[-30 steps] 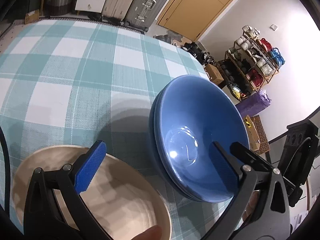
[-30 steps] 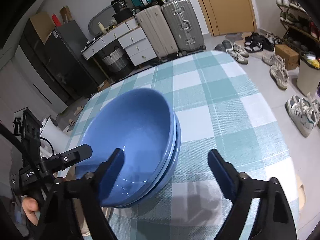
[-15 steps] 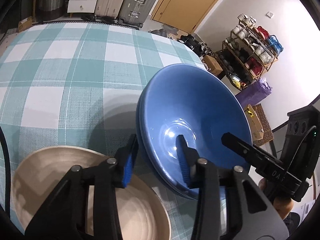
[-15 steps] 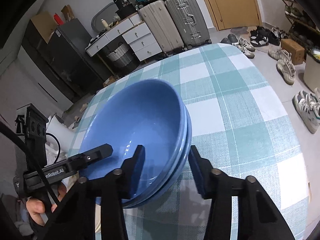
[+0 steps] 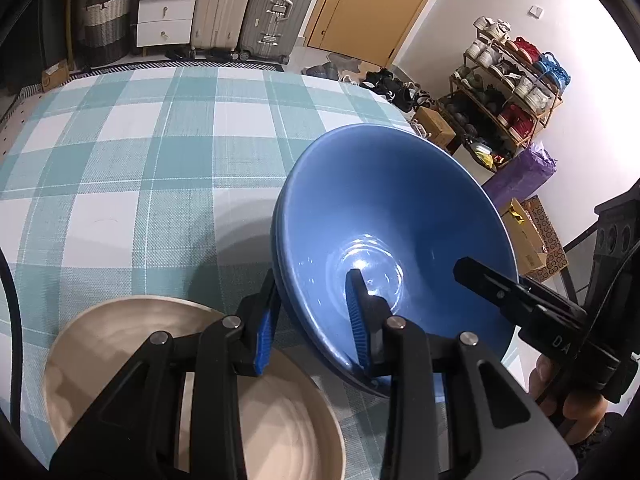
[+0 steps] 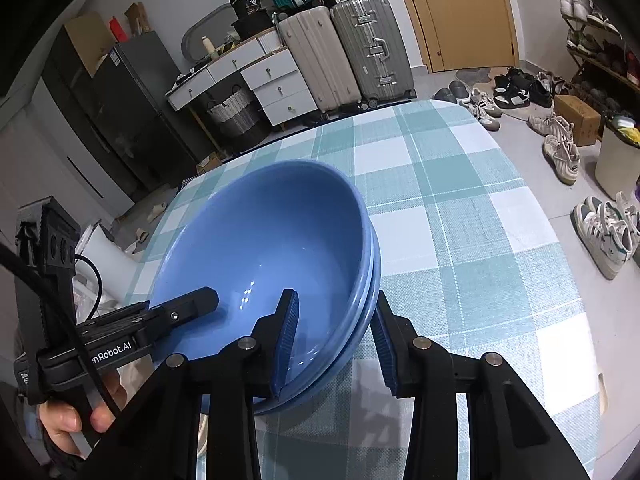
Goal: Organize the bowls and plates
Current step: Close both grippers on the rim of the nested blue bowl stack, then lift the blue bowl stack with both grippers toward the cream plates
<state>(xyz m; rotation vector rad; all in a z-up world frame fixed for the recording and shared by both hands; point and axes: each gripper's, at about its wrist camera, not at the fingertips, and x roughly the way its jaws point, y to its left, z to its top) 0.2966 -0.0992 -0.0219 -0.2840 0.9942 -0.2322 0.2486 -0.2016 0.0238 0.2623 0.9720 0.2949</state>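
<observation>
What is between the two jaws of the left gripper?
In the left wrist view, the near rim of the stacked blue bowls sits between the closing jaws of the left gripper.

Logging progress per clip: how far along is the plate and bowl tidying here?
Done: two blue bowls sit nested on the checked tablecloth. In hand: the left gripper and right gripper are closing on opposite sides of the stack's rim, one finger inside, one outside each. Left: the stack is not visibly lifted, and the beige plate lies separate beside it.
</observation>
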